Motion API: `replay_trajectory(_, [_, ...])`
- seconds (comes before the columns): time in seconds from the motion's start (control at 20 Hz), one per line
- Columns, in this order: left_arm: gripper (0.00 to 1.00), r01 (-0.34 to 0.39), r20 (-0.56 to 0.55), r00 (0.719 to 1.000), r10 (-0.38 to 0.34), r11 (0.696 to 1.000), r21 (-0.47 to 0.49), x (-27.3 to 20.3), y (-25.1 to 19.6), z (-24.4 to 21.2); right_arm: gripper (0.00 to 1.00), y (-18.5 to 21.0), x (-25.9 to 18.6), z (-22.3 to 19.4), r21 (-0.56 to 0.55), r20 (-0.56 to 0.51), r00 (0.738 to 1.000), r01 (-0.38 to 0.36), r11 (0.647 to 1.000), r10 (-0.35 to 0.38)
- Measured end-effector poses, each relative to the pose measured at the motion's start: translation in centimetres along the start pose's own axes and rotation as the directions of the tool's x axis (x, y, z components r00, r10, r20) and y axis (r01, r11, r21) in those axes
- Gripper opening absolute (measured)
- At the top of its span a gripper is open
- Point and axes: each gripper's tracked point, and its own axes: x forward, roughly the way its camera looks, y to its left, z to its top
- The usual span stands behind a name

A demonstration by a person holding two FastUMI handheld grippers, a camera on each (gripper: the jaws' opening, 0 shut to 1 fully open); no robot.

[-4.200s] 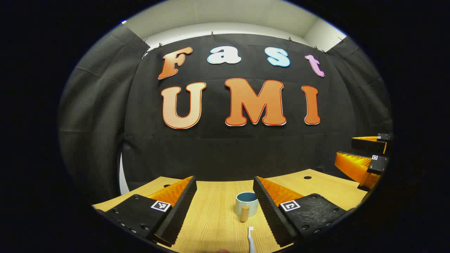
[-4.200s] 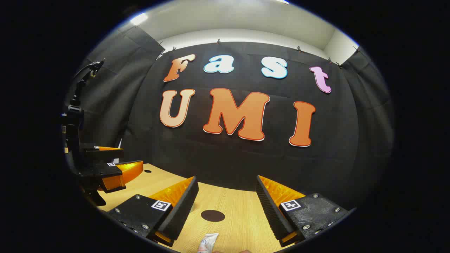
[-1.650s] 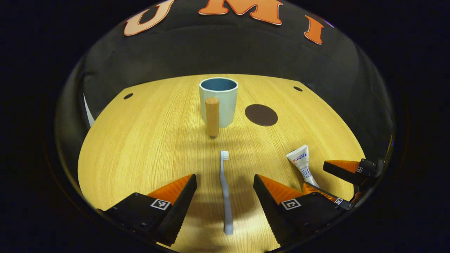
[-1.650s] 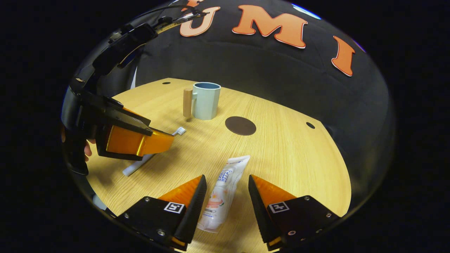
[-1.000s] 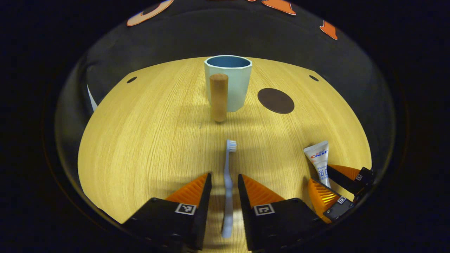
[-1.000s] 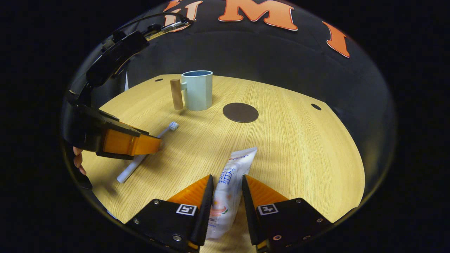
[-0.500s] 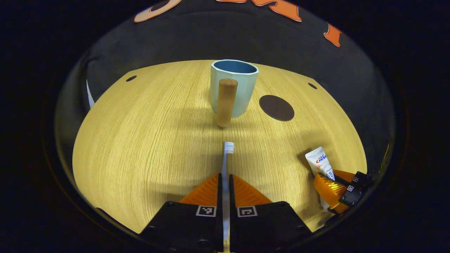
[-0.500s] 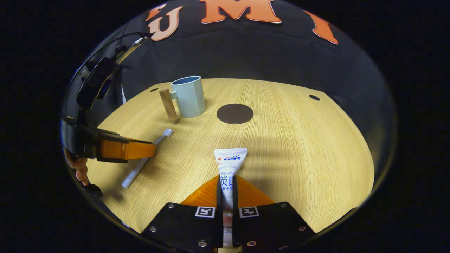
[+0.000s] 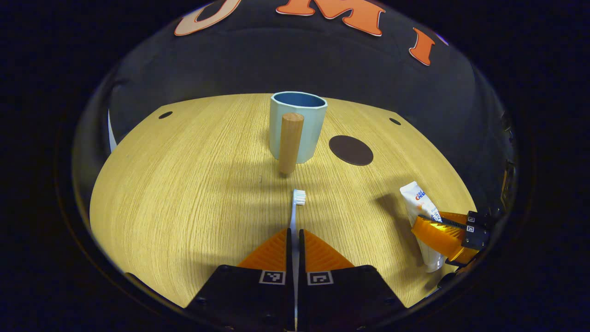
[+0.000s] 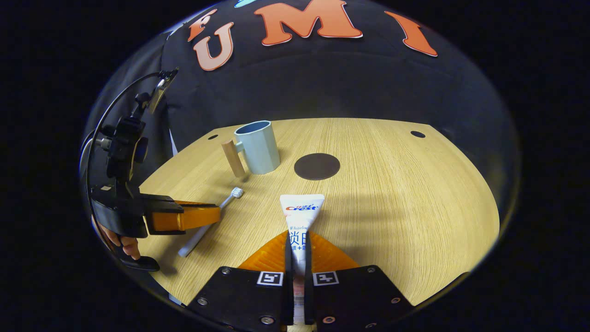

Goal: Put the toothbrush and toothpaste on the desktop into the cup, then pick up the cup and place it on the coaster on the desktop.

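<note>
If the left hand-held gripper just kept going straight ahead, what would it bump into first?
Probably the cup's wooden handle: the left hand-held gripper, shut on the toothbrush, points right at it.

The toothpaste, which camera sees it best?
The right gripper view: the toothpaste sits front and centre, pinched between that gripper's fingers. The left gripper view shows it small at the far right edge, partly behind the right gripper.
</note>
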Motion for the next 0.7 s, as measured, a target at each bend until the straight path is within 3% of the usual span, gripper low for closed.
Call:
replay_trajectory(0.2, [0.02,-0.004,0.093,0.996,0.001,1.000,0.026,-1.5,0.1,1.7,0.09,0.0,-0.7,1.7,0.003,0.057,0.998,0.001,1.000,-0.002])
replay_trajectory(0.35, [0.02,-0.019,0.221,0.975,0.008,0.999,0.046,-3.5,0.3,4.6,0.09,0.1,-1.3,3.2,0.003,0.111,0.994,-0.008,1.000,0.008])
replay_trajectory(0.7, [0.02,0.012,0.399,0.917,0.006,0.999,-0.042,-6.4,0.7,11.2,0.09,0.0,-2.0,5.6,-0.005,0.213,0.977,-0.014,1.000,0.015])
